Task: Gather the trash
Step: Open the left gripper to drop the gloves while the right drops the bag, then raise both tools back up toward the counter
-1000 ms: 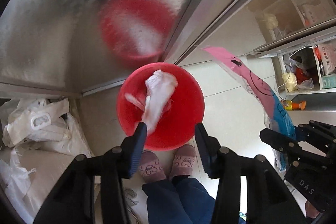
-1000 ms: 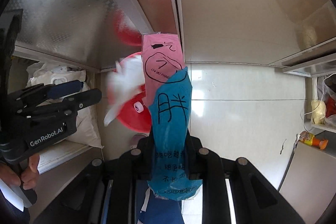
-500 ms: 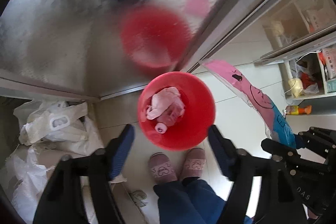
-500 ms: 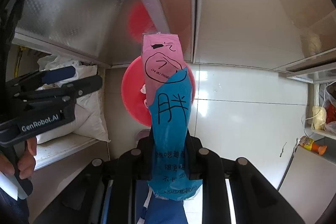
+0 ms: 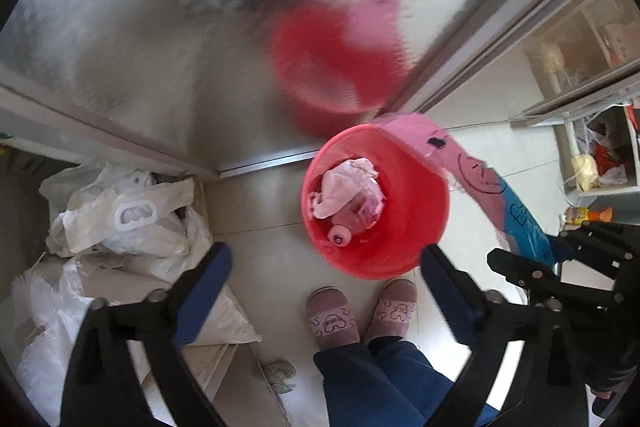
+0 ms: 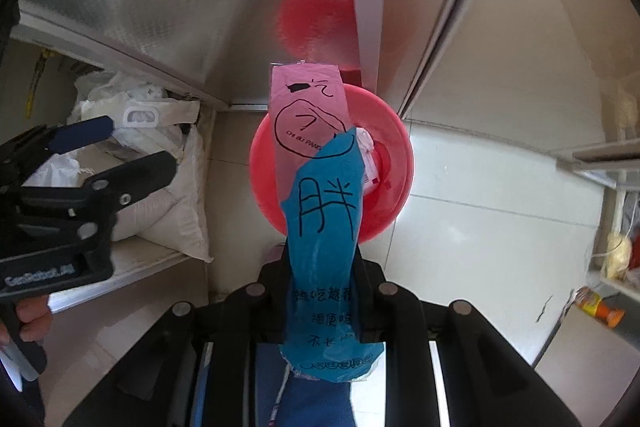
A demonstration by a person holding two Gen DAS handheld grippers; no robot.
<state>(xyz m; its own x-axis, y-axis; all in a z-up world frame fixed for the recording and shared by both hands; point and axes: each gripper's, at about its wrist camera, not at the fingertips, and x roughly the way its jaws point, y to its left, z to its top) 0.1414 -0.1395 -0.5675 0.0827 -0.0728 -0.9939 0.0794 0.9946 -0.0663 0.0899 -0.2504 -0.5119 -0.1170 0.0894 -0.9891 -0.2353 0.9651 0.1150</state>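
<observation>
Wrapper (image 6: 316, 211): right gripper (image 6: 320, 291) pinches it above the bucket (image 5: 416, 227).
Left gripper (image 5: 324, 267): wide, holds nothing.
Risk: light wrapper drifts past the rim when released.

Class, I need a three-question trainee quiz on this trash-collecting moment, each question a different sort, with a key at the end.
1. True or false: the left gripper is shut on trash.
2. Which gripper holds the pink-and-blue wrapper? A left, B right.
3. Fill in: crumpled trash lies inside the red ____.

Key: 1 false, its jaws stand wide apart and empty. 2 B, the right gripper is clamped on it. 3 bucket.
</observation>
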